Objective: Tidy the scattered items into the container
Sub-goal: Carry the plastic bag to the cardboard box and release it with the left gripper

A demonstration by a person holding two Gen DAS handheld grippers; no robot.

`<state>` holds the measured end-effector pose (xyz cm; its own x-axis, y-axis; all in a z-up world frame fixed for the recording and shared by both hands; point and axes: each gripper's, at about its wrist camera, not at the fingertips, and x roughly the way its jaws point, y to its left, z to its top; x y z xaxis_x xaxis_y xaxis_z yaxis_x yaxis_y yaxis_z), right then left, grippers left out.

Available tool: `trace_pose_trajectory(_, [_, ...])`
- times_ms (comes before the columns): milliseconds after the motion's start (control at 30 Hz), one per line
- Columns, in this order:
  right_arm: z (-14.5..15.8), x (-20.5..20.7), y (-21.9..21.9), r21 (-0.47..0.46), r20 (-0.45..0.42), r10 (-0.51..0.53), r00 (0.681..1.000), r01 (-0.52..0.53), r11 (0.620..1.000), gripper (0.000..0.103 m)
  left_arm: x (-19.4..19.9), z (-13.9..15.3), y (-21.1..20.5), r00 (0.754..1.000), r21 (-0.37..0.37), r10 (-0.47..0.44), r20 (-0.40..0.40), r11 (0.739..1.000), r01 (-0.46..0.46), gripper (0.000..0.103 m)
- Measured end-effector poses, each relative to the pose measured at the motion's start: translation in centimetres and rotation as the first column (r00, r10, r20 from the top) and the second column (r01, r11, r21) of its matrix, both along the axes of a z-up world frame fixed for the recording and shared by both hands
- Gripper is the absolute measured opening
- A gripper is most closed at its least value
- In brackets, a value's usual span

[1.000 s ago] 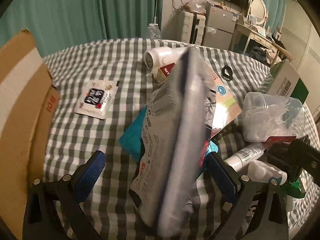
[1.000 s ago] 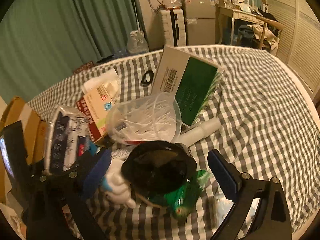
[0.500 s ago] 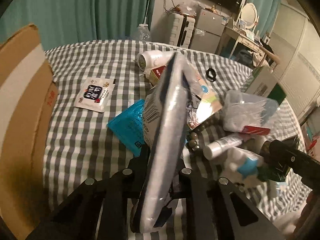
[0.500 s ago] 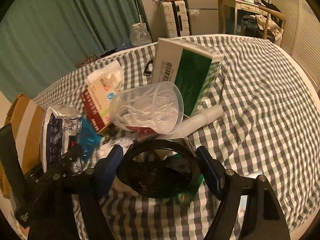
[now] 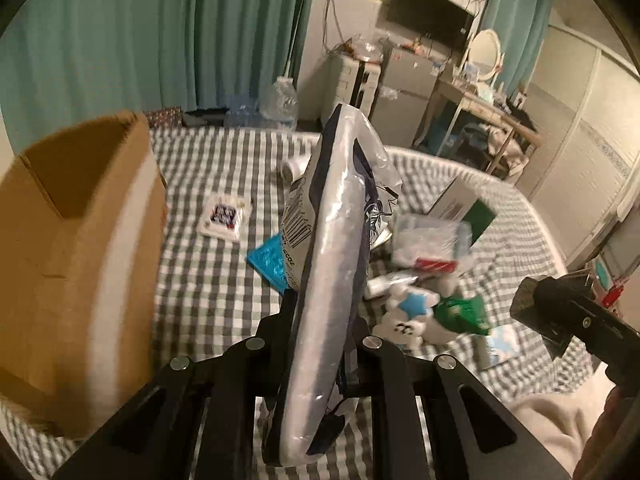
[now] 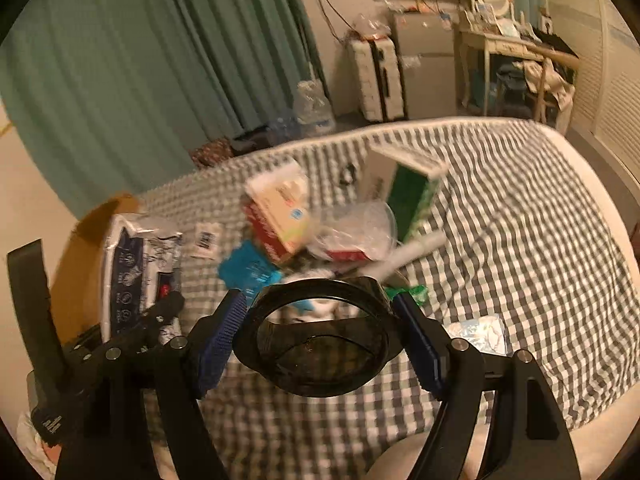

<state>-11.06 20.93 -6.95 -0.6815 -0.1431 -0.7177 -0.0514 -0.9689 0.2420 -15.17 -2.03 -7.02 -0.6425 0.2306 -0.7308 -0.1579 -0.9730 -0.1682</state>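
Observation:
My left gripper is shut on a silvery white packet with dark blue print, held on edge above the checked bed cover. The open cardboard box stands just left of it. My right gripper is shut on a black round tub, its blue pads pressing both sides, lifted off the pile. Below lie a teal packet, a red and cream box, a clear cup of cotton swabs, a white tube and a green and white box.
A small white sachet lies alone near the box. A white plush toy with a blue star, a green wrapper and a tissue pack lie nearer me. The checked cover runs bare to the right; furniture stands beyond the bed.
Both grippers closed, the left on the silvery packet and the right on the black tub, then rose off the bed with them. The cardboard box now looms larger on the left.

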Motion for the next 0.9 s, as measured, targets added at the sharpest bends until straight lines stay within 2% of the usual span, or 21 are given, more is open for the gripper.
trace_pose_trajectory(133, [4.0, 1.8, -2.4, -0.003, -0.072, 0.054, 0.996, -0.055, 0.998, 0.075, 0.6, 5.1, -1.4, 0.999, 0.005, -0.031, -0.04, 0.999, 0.031, 0.015])
trace_pose_trajectory(267, [7.9, 3.1, -5.6, -0.033, -0.127, 0.142, 0.982, -0.148, 0.988, 0.075, 0.6, 9.5, -5.5, 0.998, 0.029, -0.007, -0.055, 1.0, 0.008, 0.015])
trace_pose_trajectory(400, [10.6, 3.1, -9.5, -0.08, -0.149, 0.226, 0.963, -0.24, 0.967, 0.075, 1.0, 11.7, -10.5, 0.995, -0.029, 0.048, -0.091, 0.998, -0.051, 0.015])
trace_pose_trajectory(500, [11.5, 2.4, -13.5, -0.084, -0.151, 0.299, 0.942, -0.314, 0.946, 0.075, 1.0, 11.3, -14.7, 0.992, -0.008, 0.109, -0.067, 0.994, -0.109, 0.015])
trace_pose_trajectory(600, [10.8, 0.9, -17.3, -0.117, -0.121, 0.355, 0.927, -0.369, 0.922, 0.075, 0.6, 9.3, -18.1, 0.987, -0.027, 0.156, -0.036, 0.987, -0.157, 0.015])
trace_pose_trajectory(667, [9.8, -0.5, -19.7, -0.139, -0.091, 0.39, 0.916, -0.399, 0.906, 0.075, 0.4, 7.8, -19.7, 0.984, -0.038, 0.179, -0.02, 0.983, -0.18, 0.015])
trace_pose_trajectory(800, [7.3, -2.7, -23.9, -0.159, -0.021, 0.432, 0.902, -0.429, 0.889, 0.075, -0.4, 4.7, -22.9, 0.976, 0.001, 0.216, 0.04, 0.976, -0.216, 0.015])
trace_pose_trajectory(900, [5.2, -4.0, -26.3, -0.182, 0.035, 0.447, 0.894, -0.434, 0.882, 0.075, -0.6, 2.9, -24.3, 0.971, -0.014, 0.228, 0.07, 0.974, -0.228, 0.015])
